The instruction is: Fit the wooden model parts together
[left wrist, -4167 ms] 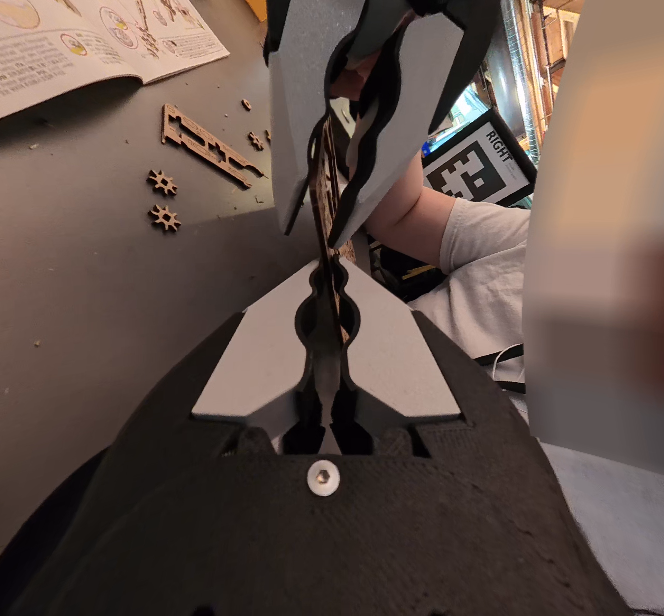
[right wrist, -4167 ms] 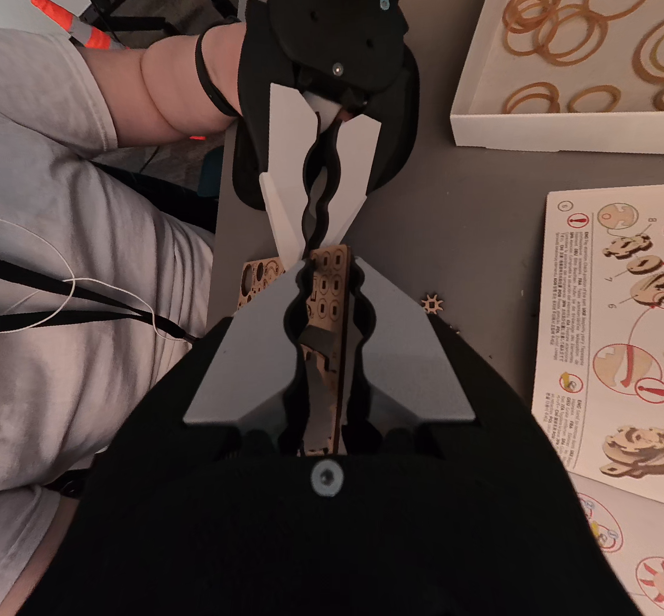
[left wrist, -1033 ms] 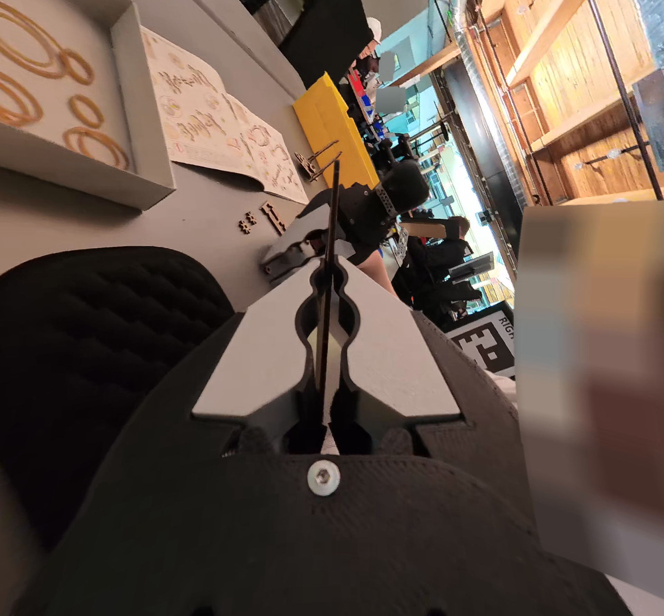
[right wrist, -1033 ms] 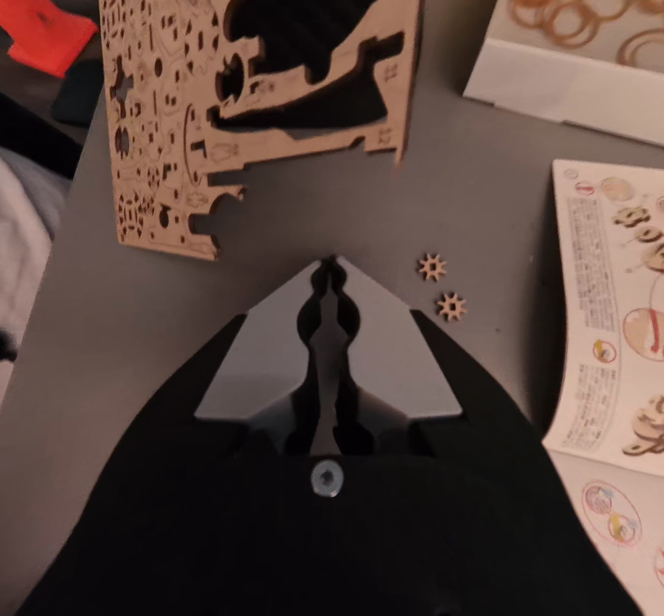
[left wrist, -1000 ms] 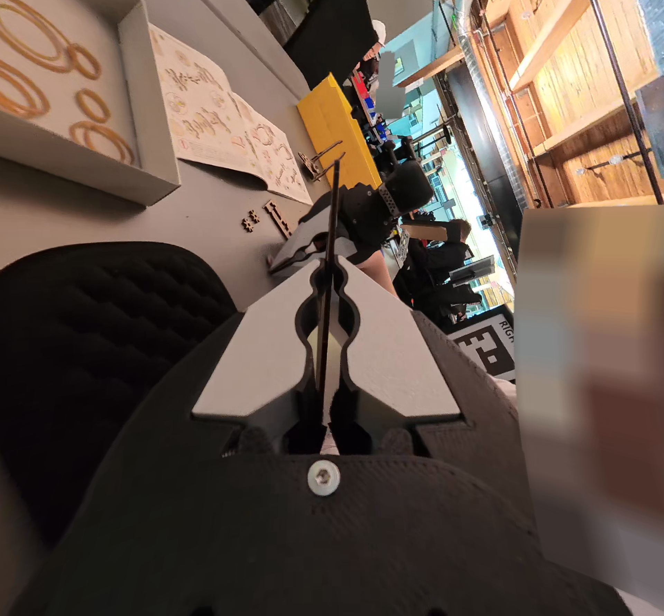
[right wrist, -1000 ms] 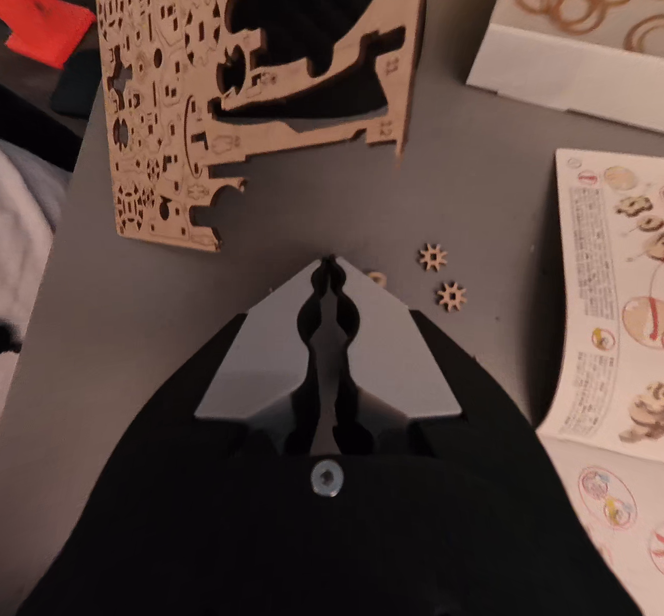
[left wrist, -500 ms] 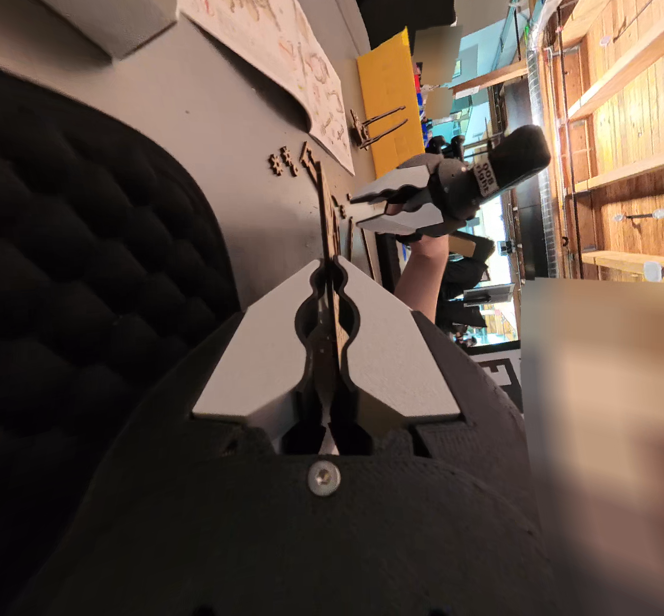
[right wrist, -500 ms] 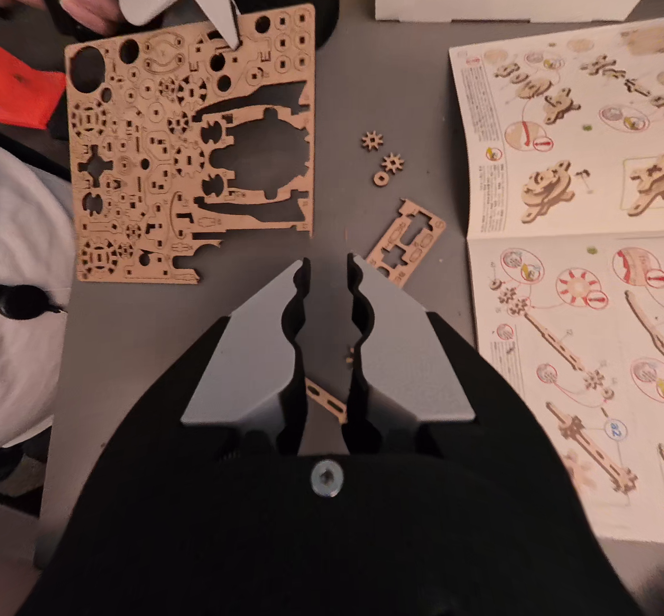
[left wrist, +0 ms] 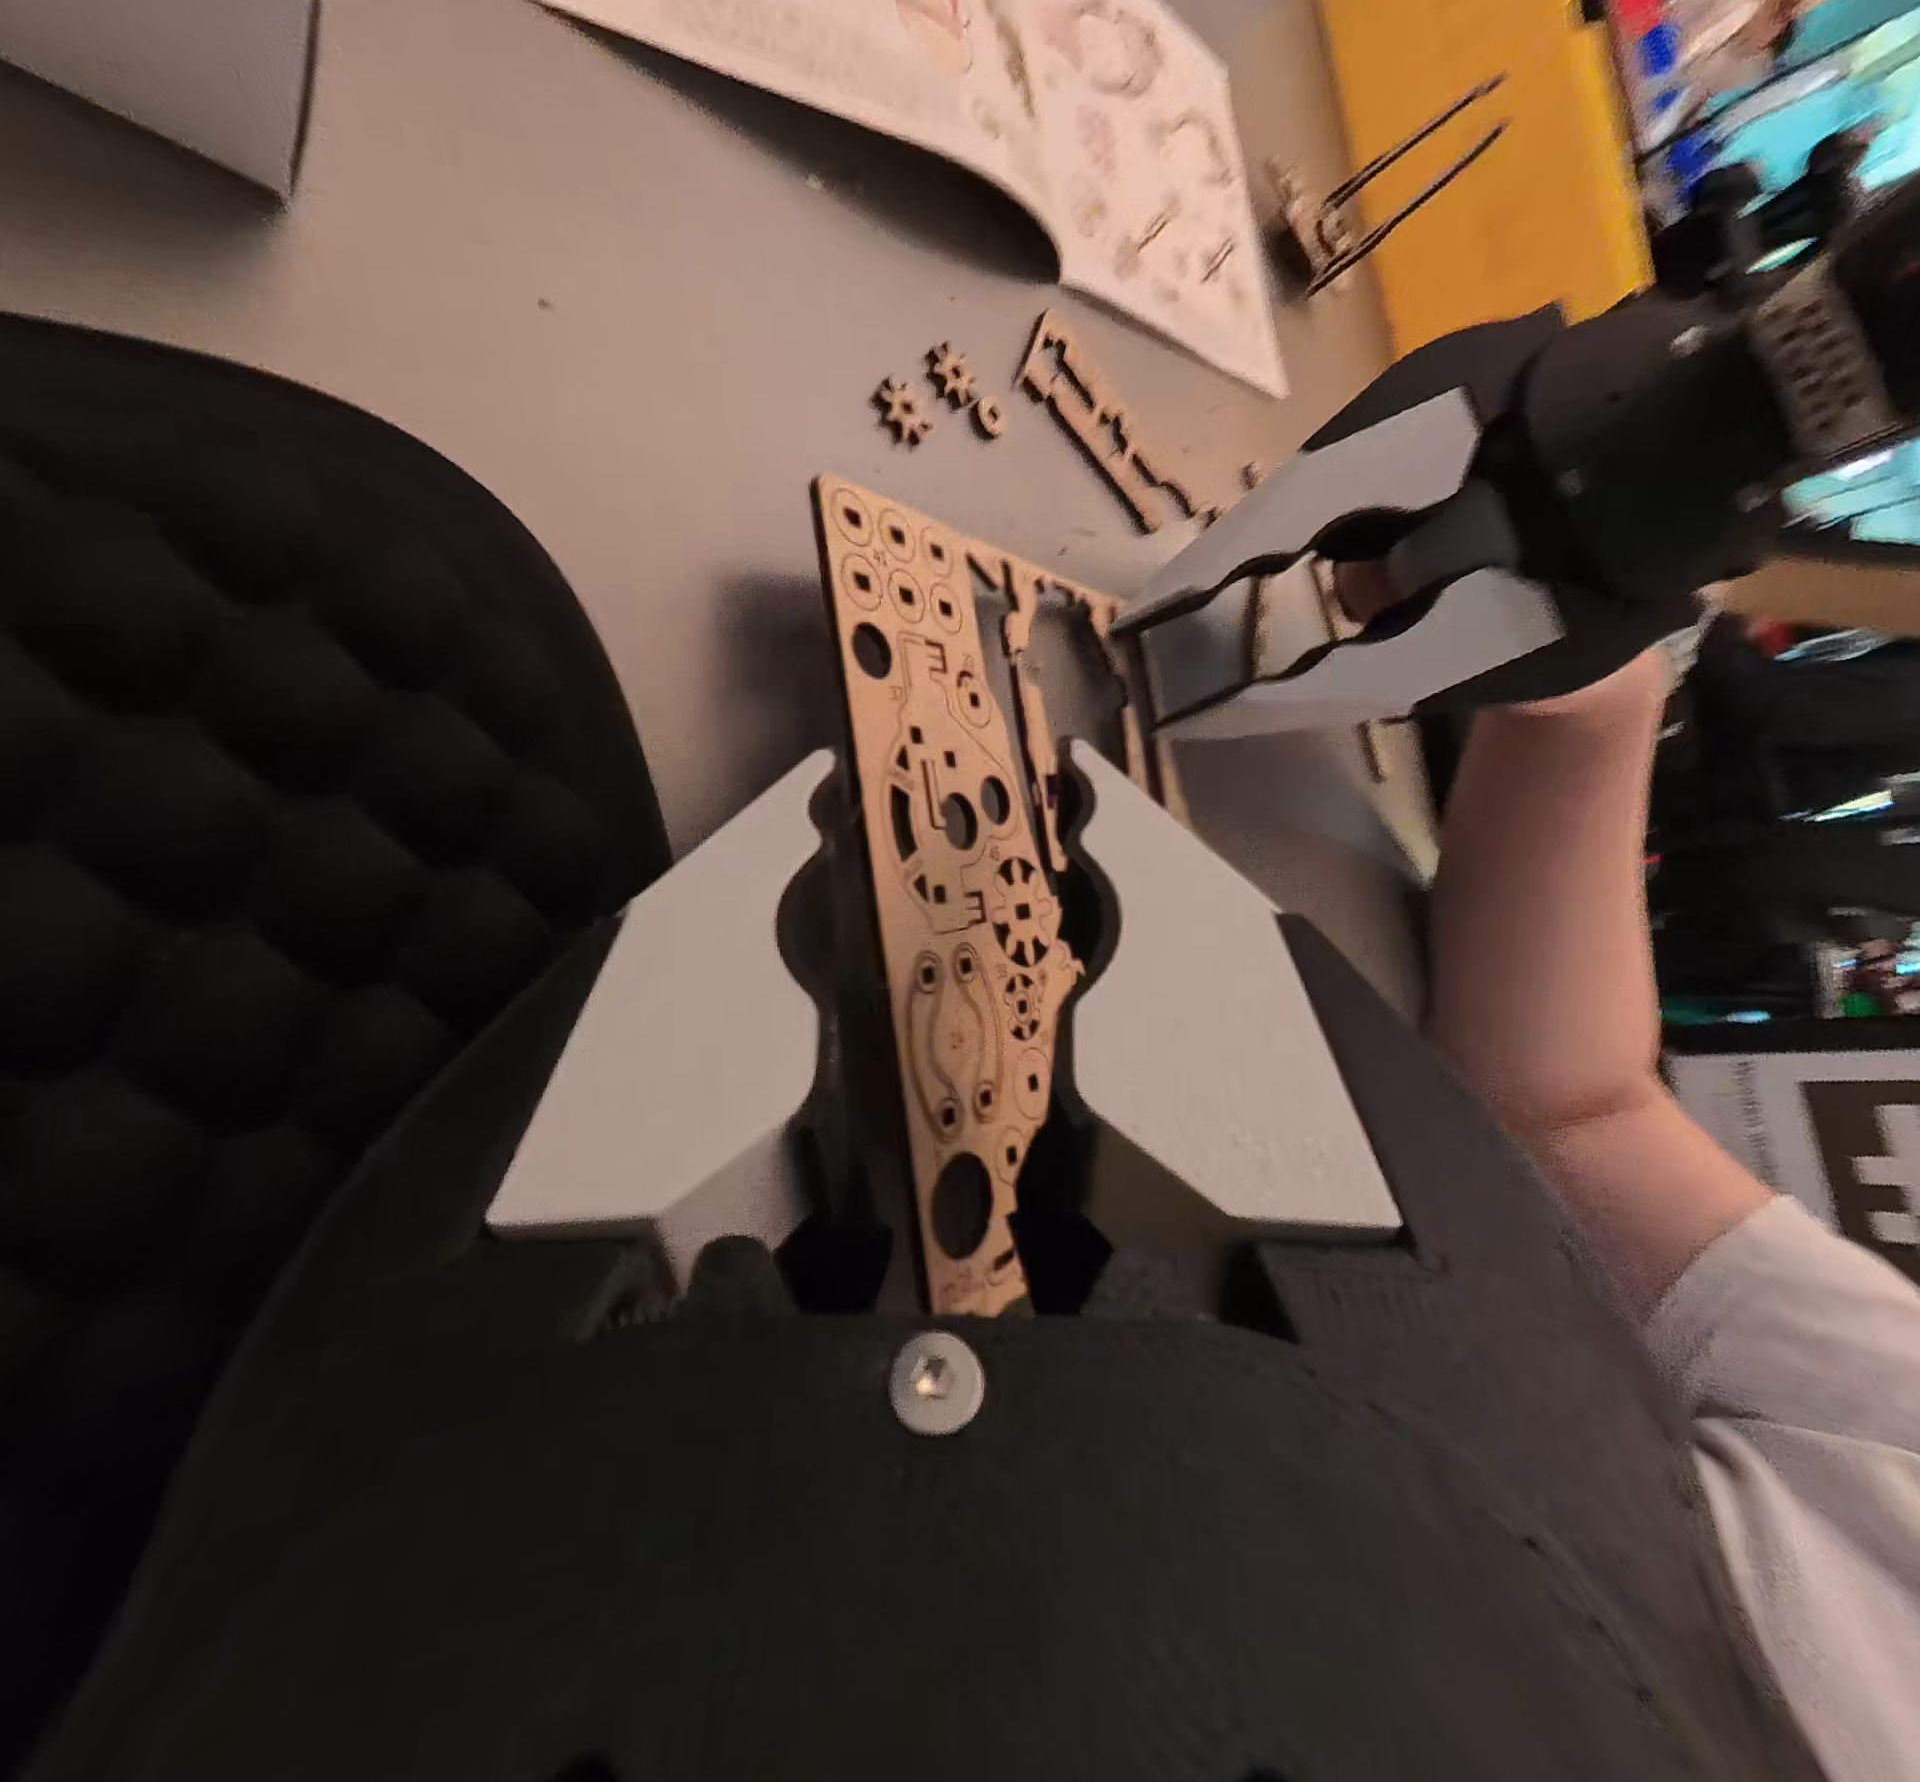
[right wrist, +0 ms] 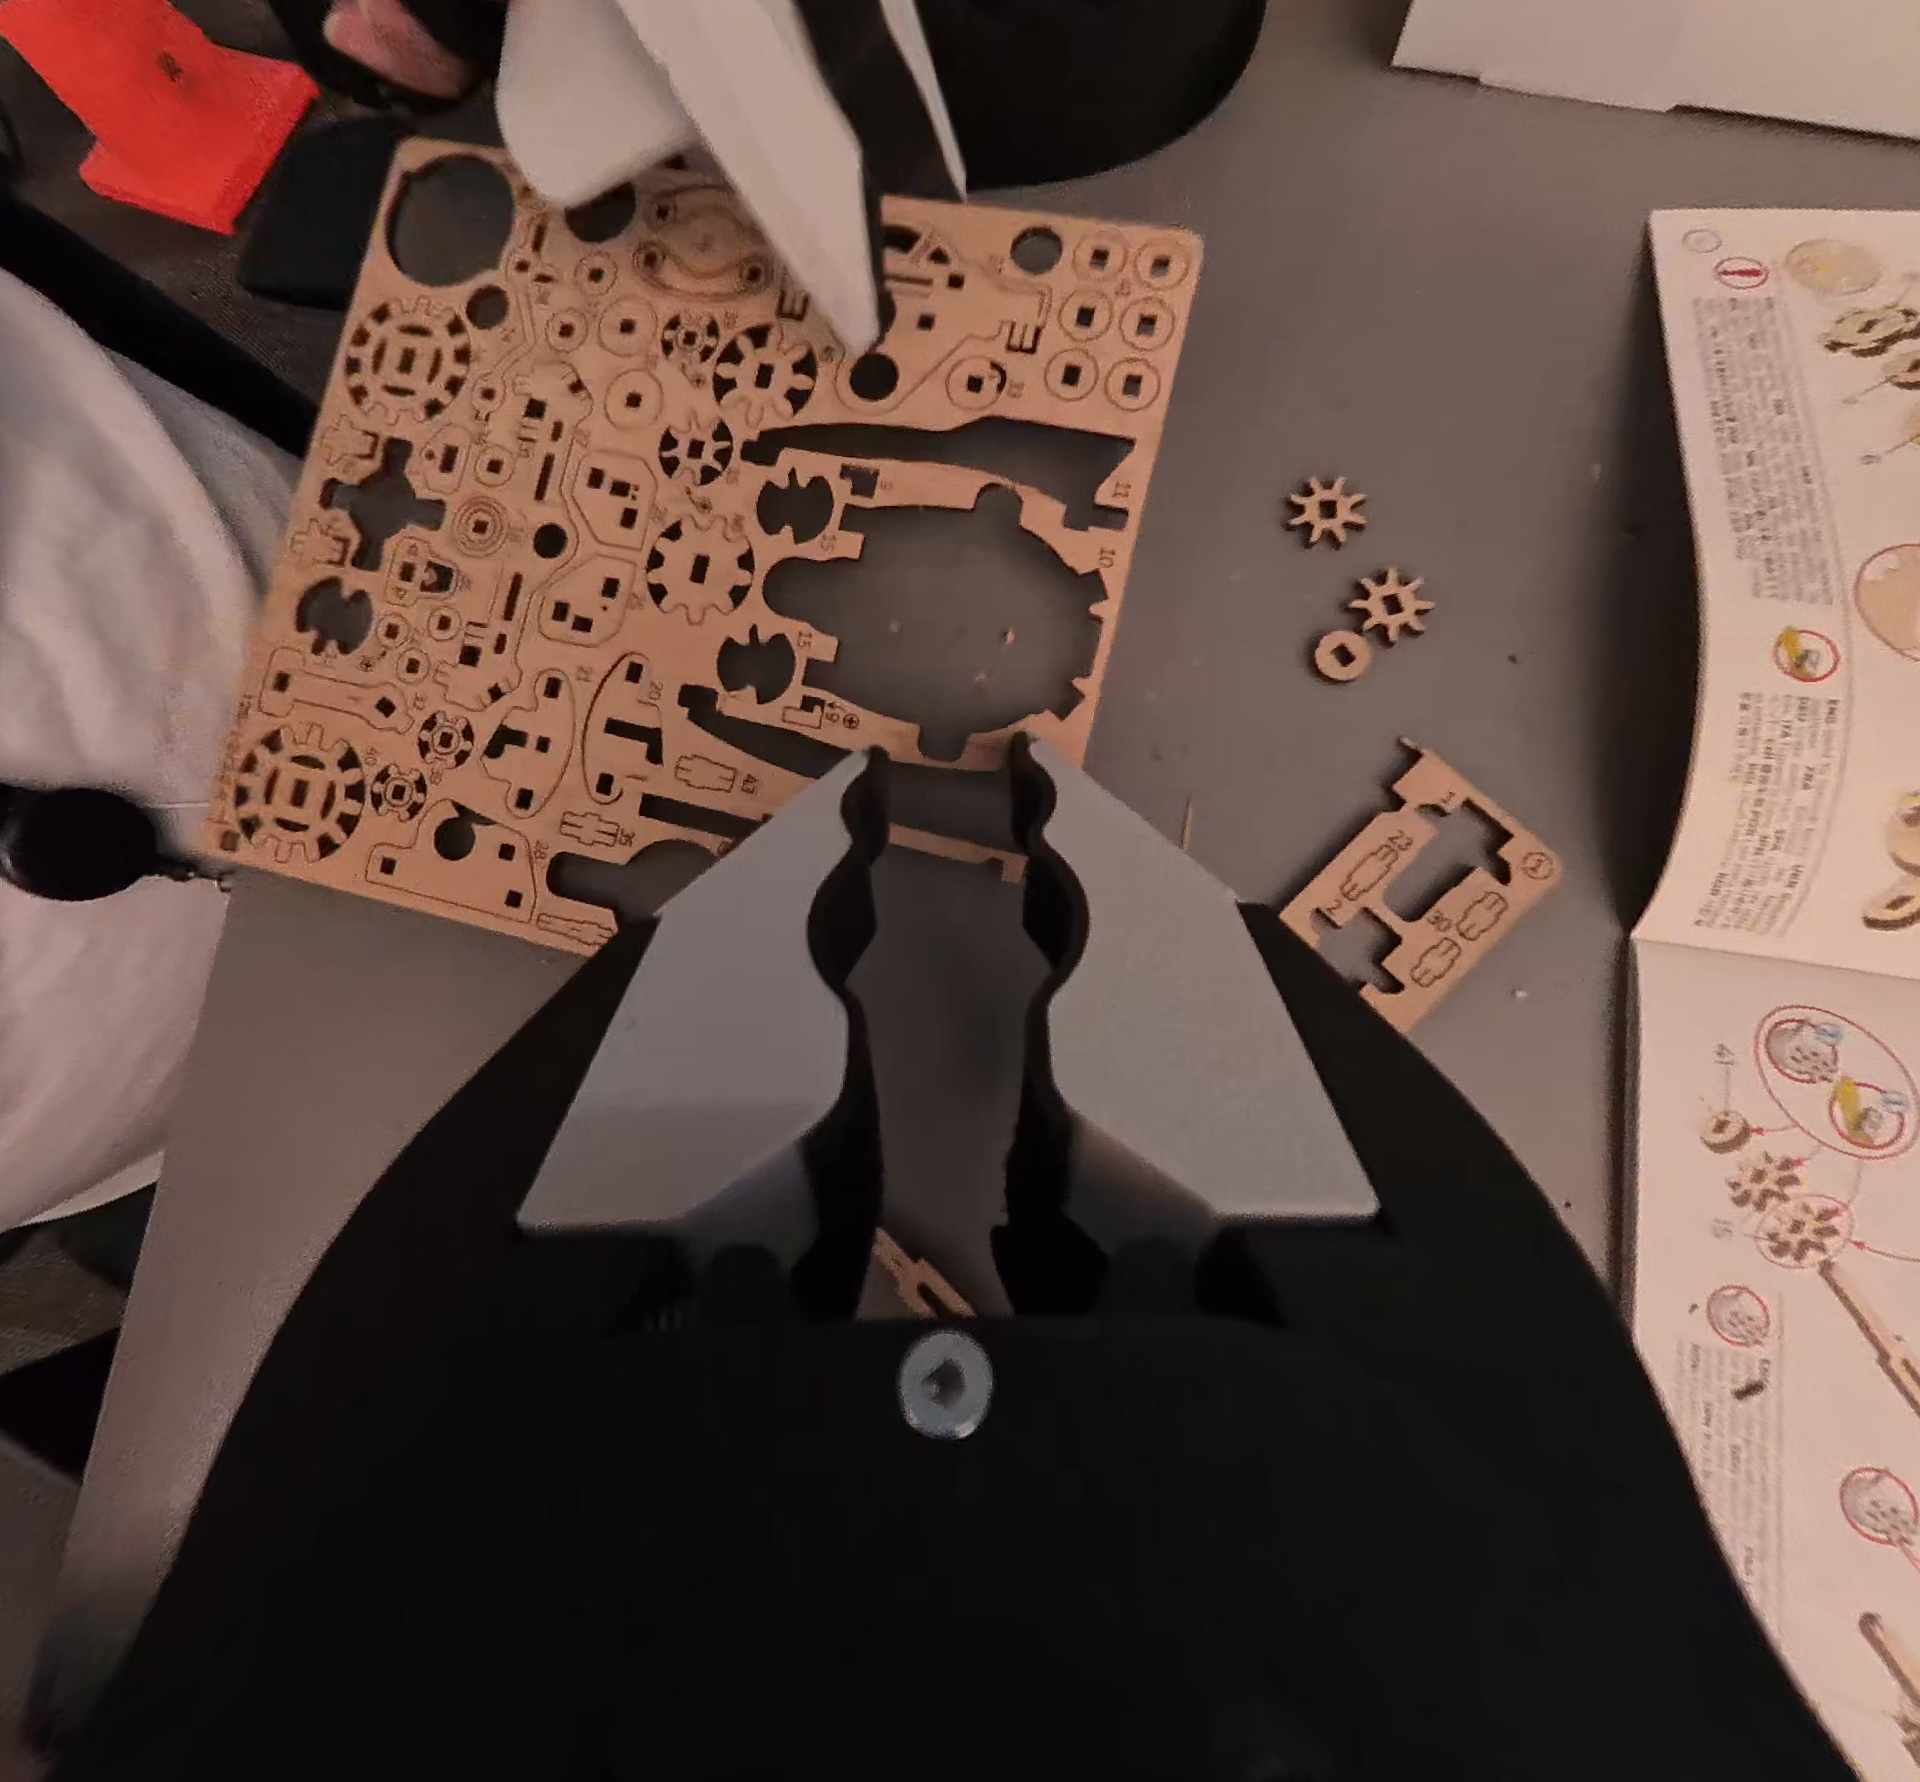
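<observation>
left gripper (left wrist: 951,776): now spread wide, grip gone | wooden sheet (right wrist: 665,548): no longer clamped upright, lying flat on grey table (right wrist: 1299,361) | right gripper (right wrist: 943,761): half open, empty, tips over sheet's near edge | likely next: pressing out a part

Light wooden sheet (right wrist: 582,589) with laser-cut gears and empty cut-outs, flat on grey table, two small gears (right wrist: 1325,511), ring (right wrist: 1340,657), small frame piece (right wrist: 1429,885) lying beside.
</observation>
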A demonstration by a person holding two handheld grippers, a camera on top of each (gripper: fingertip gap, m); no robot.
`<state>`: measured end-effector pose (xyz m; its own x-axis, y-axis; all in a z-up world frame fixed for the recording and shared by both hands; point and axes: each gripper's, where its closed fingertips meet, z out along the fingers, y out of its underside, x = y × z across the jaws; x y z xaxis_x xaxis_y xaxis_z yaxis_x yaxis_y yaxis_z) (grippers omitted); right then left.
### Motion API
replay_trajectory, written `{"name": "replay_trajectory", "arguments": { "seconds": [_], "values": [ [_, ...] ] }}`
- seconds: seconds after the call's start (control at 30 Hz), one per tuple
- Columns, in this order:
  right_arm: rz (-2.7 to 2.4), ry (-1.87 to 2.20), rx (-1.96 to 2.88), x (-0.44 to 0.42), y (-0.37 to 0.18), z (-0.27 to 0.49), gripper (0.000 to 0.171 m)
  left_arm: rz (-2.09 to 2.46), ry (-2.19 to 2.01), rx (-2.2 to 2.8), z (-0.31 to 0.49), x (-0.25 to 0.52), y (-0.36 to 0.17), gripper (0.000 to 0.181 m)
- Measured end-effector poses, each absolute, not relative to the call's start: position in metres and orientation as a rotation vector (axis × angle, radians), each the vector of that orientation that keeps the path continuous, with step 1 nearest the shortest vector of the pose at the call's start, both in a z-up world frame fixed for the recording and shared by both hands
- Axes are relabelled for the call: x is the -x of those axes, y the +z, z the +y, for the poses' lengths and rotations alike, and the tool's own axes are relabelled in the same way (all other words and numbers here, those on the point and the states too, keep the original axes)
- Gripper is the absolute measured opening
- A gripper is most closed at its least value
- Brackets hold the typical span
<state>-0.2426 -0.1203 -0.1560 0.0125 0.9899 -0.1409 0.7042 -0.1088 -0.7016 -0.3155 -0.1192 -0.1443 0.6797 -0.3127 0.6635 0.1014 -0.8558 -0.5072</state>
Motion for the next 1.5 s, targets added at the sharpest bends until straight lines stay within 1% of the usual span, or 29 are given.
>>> {"name": "replay_trajectory", "arguments": {
  "seconds": [0.03,0.23,0.3,0.4,0.43,0.47,0.5,0.57,0.73,0.77,0.9,0.93,1.03,1.07,1.1,1.13,1.17,1.2,1.27,1.33,1.37,1.4,1.43,1.47,1.5],
  "values": [
    [-1.725,0.868,1.862,0.242,-0.156,-0.119,0.021,0.204,-1.031,2.402,-0.122,0.315,-0.147,0.041],
    [-1.707,0.871,1.881,0.237,-0.160,-0.114,0.021,0.415,-0.886,2.493,-0.134,0.311,-0.149,0.045],
    [-1.717,0.860,1.866,0.237,-0.161,-0.114,0.021,0.453,-0.871,2.509,-0.139,0.313,-0.150,0.046],
    [-1.724,0.858,1.855,0.236,-0.163,-0.113,0.022,0.466,-0.911,2.513,-0.145,0.317,-0.146,0.052],
    [-1.726,0.870,1.847,0.236,-0.162,-0.114,0.022,0.465,-0.937,2.497,-0.147,0.318,-0.141,0.048],
    [-1.728,0.887,1.835,0.236,-0.160,-0.115,0.024,0.464,-0.979,2.461,-0.148,0.318,-0.134,0.043],
    [-1.727,0.888,1.827,0.234,-0.156,-0.114,0.028,0.460,-1.014,2.416,-0.147,0.318,-0.125,0.042],
    [-1.667,0.817,1.782,0.227,-0.141,-0.101,0.030,0.492,-1.029,2.285,-0.142,0.319,-0.104,0.042],
    [-1.239,0.615,1.604,0.176,-0.064,-0.044,0.030,0.747,-0.791,1.898,-0.113,0.316,-0.056,0.041],
    [-1.157,0.581,1.565,0.164,-0.049,-0.035,0.033,0.790,-0.757,1.808,-0.107,0.312,-0.044,0.041],
    [-0.903,0.506,1.382,0.129,-0.001,-0.019,0.068,0.855,-0.601,1.482,-0.075,0.293,0.004,0.046],
    [-0.874,0.476,1.360,0.123,0.003,-0.016,0.071,0.871,-0.561,1.408,-0.067,0.288,0.015,0.047],
    [-0.805,0.342,1.298,0.105,0.008,-0.008,0.077,0.951,-0.524,1.314,-0.046,0.267,0.038,0.045],
    [-0.794,0.333,1.306,0.102,0.006,-0.005,0.081,0.998,-0.545,1.319,-0.042,0.257,0.043,0.047],
    [-0.791,0.357,1.340,0.102,0.001,-0.003,0.091,1.039,-0.571,1.322,-0.037,0.247,0.049,0.051],
    [-0.789,0.398,1.382,0.103,-0.006,-0.001,0.099,1.070,-0.601,1.317,-0.034,0.239,0.056,0.052],
    [-0.788,0.434,1.418,0.105,-0.012,0.001,0.098,1.096,-0.637,1.305,-0.033,0.232,0.064,0.051],
    [-0.799,0.449,1.450,0.107,-0.020,0.003,0.094,1.116,-0.674,1.300,-0.031,0.226,0.070,0.050],
    [-0.895,0.416,1.525,0.113,-0.040,0.002,0.069,1.168,-0.742,1.312,-0.031,0.217,0.075,0.047],
    [-0.985,0.321,1.573,0.115,-0.056,0.002,0.051,1.230,-0.757,1.350,-0.030,0.215,0.068,0.044],
    [-1.020,0.279,1.573,0.117,-0.060,0.001,0.039,1.262,-0.734,1.361,-0.028,0.216,0.062,0.042],
    [-1.074,0.273,1.566,0.122,-0.064,-0.004,0.021,1.298,-0.685,1.371,-0.025,0.218,0.055,0.034],
    [-1.145,0.314,1.563,0.131,-0.070,-0.013,0.007,1.315,-0.606,1.383,-0.017,0.222,0.050,0.021],
    [-1.241,0.419,1.566,0.143,-0.078,-0.029,0.000,1.322,-0.528,1.401,-0.008,0.227,0.046,0.015],
    [-1.321,0.543,1.577,0.156,-0.085,-0.045,0.000,1.340,-0.484,1.420,-0.004,0.232,0.042,0.007]
  ]
}}
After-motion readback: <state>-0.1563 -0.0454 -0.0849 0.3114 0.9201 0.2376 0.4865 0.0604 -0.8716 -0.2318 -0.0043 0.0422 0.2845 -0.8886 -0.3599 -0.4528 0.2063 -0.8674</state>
